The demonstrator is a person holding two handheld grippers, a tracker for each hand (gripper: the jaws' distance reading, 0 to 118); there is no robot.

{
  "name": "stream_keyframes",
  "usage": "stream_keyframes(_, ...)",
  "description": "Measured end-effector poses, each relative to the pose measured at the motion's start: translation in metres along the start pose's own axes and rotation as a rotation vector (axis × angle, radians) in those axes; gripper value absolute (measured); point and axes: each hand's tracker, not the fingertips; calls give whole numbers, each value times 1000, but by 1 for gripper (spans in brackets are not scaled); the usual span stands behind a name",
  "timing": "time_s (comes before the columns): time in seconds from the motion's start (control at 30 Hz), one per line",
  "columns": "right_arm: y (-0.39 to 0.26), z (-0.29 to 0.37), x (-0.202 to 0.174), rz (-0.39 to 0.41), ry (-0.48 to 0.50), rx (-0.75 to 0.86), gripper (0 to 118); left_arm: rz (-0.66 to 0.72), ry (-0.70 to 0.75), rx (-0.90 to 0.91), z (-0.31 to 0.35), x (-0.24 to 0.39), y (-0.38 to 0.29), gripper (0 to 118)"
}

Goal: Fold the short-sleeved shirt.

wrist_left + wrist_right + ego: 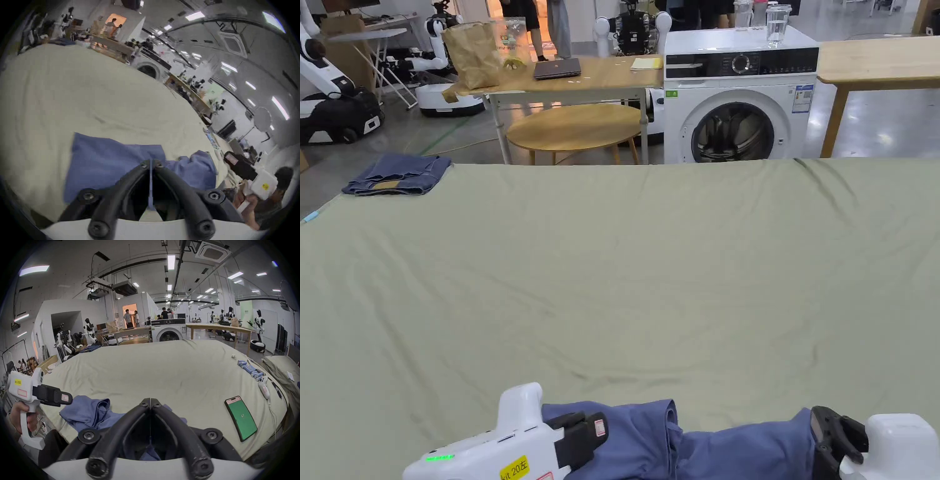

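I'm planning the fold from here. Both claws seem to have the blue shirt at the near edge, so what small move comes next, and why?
Probably lift and draw both claws forward over the green sheet. The left claw pinches a fold of the bunched blue short-sleeved shirt; the right claw is closed with shirt fabric beneath it. The shirt needs spreading flat first.

Bright, even light from ceiling strip lights, soft shadows, glare on the floor, left claw view smeared by motion blur, both claw views fisheye-warped with dark corners
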Motion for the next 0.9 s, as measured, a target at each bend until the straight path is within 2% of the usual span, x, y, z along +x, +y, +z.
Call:
stream_keyframes(0.03, 1, -1, -3, 8, 1, -1, 0, 3, -5, -5, 2, -1, -1, 0)
stream_keyframes(0.07, 2, -1, -6, 9, 11, -2, 0, 17, -13, -4, 5, -4, -2, 7)
stream_keyframes(0.1, 2, -2, -8, 6, 21, -4, 0, 28, -22, 8, 7, -6, -4, 34)
stream_keyframes(0.13, 3, -2, -10, 5, 22, -5, 0, 36, -26, 34, 10, -10, -4, 45)
stream_keyframes(0.17, 3, -2, -12, 9, 22, -6, 0, 42, -20, 57, 11, -19, -4, 45)
stream_keyframes(0.2, 3, -1, -13, 15, 21, -7, 0, 56, -17, 47, 10, -32, -3, 88)
stream_keyframes(0.23, 3, 0, -13, 18, 20, -8, 0, 89, -14, 45, 9, -44, -3, 118)
stream_keyframes(0.4, 5, 2, -13, 29, 8, -9, 0, 399, 38, 5, 0, -115, -16, 118)
stream_keyframes(0.43, 5, 2, -13, 26, 6, -11, 0, 454, 8, -37, -6, -122, -21, 118)
stream_keyframes(0.47, 6, 2, -13, 26, 5, -14, 0, 534, -96, -59, -15, -129, -29, 118)
stream_keyframes(0.53, 7, 3, -14, 35, 4, -17, 0, 585, -222, 49, -20, -126, -32, 118)
stream_keyframes(0.6, 9, 5, -15, 46, 2, -18, 0, 696, -361, 20, -38, -128, -32, 118)
stream_keyframes(0.67, 10, 6, -15, 53, 0, -19, 0, 734, -415, 15, -52, -121, -37, 117)
stream_keyframes(0.7, 10, 6, -15, 56, -2, -22, 0, 711, -380, 27, -52, -118, -36, 111)
stream_keyframes(0.77, 11, 7, -14, 61, -5, -26, 0, 725, -363, -6, -54, -113, -34, 38)
stream_keyframes(0.8, 10, 7, -14, 61, -7, -27, 0, 772, -310, -86, -60, -112, -37, 22)
stream_keyframes(0.83, 10, 7, -14, 62, -5, -32, 0, 797, -278, -148, -65, -112, -40, 22)
stream_keyframes(0.9, 10, 4, -15, 69, -7, -42, 0, 726, -312, -66, -60, -112, -39, 21)
